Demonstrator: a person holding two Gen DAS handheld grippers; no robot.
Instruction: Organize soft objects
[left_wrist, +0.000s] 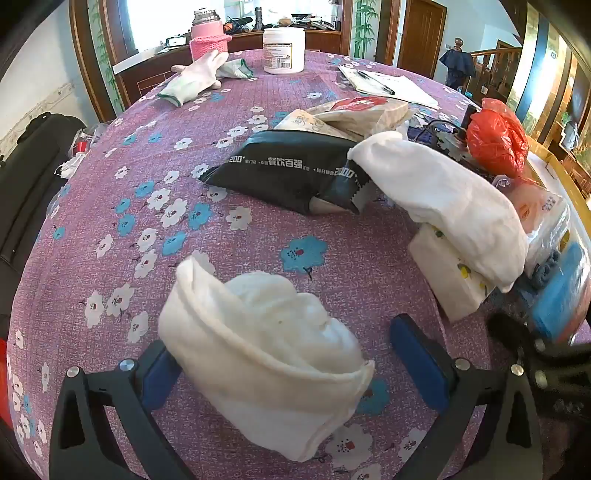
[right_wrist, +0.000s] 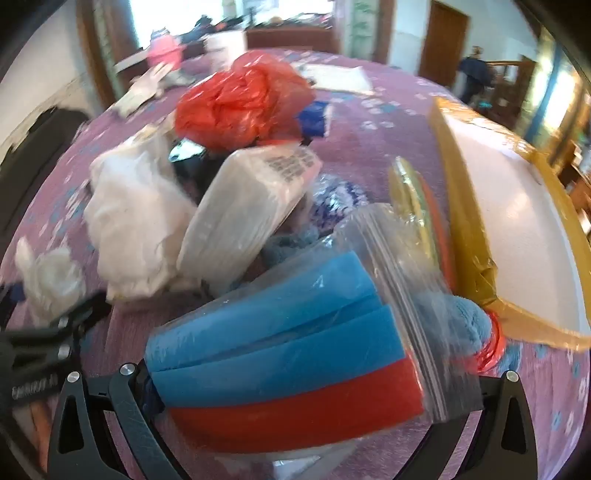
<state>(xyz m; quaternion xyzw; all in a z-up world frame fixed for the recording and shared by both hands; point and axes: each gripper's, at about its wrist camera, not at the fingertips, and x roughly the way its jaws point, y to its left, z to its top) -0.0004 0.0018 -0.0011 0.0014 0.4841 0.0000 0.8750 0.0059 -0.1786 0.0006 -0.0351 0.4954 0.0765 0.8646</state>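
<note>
While the left gripper (left_wrist: 295, 365) stands with its jaws spread wide, a crumpled white towel (left_wrist: 266, 354) of soft, nubbly cloth lies bunched between the blue pads (left_wrist: 421, 354); it crowds the left-hand pad, and the other pad stands apart from it. It rests on the bench (left_wrist: 110, 221), which is draped in a purple woven cloth printed with white and blue blossoms. Farther back a second white towel (left_wrist: 443, 199), rolled into a long plump shape, leans across a boxy tissue pack (left_wrist: 450, 280). A glossy black pouch (left_wrist: 288, 170) with white lettering lies flat beside it, and a crinkled red plastic bag (left_wrist: 496, 136) sits behind. White knit gloves (left_wrist: 195, 77) and a white plastic tub (left_wrist: 283, 50) stand at the far edge.

The right gripper (right_wrist: 295, 384) has its jaws closed on a clear zip bag of sponges (right_wrist: 288, 358), smooth film wrapped over blue and red foam slabs. The right view is blurred.
</note>
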